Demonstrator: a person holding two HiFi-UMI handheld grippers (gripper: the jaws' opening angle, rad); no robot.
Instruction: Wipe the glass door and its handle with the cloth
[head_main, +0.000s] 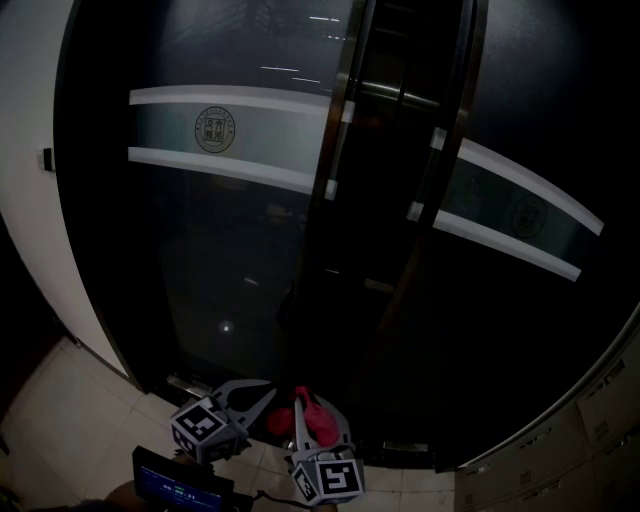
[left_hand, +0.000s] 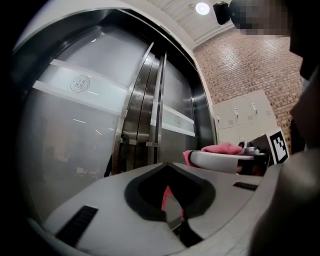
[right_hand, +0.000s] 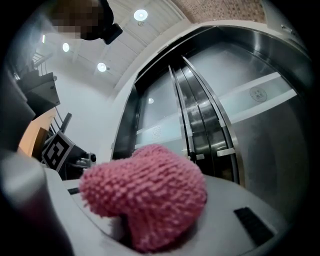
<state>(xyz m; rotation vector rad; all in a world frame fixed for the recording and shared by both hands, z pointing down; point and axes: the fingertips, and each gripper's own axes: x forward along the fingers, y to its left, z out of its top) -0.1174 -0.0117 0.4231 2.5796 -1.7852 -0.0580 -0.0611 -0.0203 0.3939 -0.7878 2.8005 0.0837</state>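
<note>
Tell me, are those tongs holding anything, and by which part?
Right tongs grip the pink cloth by a bunched-up wad. Left tongs look shut on nothing.

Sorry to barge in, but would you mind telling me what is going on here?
A person stands facing a dark glass door with a gripper in each hand. The right gripper is shut on a pink cloth, held low and short of the glass. The left gripper is shut and empty beside it. Neither the door nor its handle is being touched yet.
</note>
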